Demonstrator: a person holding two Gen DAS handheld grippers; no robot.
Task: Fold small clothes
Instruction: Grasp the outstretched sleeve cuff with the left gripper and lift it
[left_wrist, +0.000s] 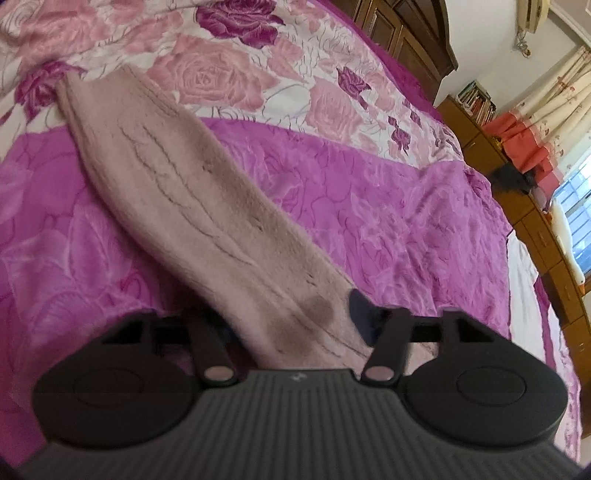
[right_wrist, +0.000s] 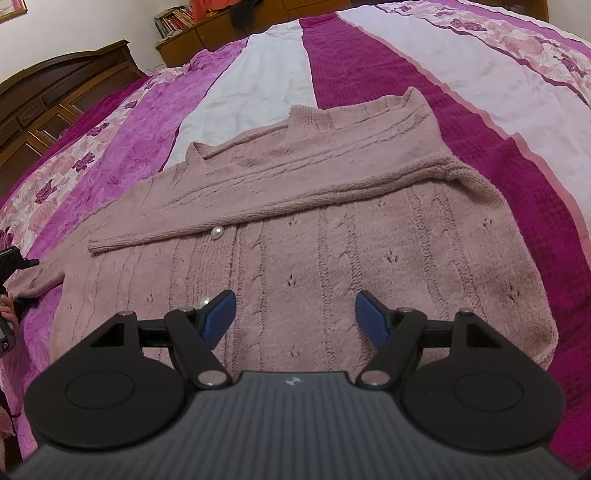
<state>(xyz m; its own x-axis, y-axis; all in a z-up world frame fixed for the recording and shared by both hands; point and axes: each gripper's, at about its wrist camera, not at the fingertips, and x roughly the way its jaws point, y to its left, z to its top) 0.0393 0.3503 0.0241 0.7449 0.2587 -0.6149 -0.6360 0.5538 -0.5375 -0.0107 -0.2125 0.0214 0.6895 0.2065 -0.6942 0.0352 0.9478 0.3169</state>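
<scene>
Dusty-pink cable-knit cardigan (right_wrist: 332, 258) lies flat, buttoned, pearl buttons showing, one sleeve (right_wrist: 295, 192) folded across its chest, the other stretched sideways.

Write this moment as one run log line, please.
left gripper: shut on sleeve | right gripper: open over cardigan | other sleeve folded

No readable text, labels or numbers in either view.
Only mark: small pale logo glyph on the ribbed grey housing of the left gripper (left_wrist: 295, 325) and the same on the right gripper (right_wrist: 295, 310), too small to read as letters. Book spines on the shelf (left_wrist: 476, 99) blurred, no titles legible. Framed picture (right_wrist: 13, 9) at the wall corner too cropped to read.
</scene>
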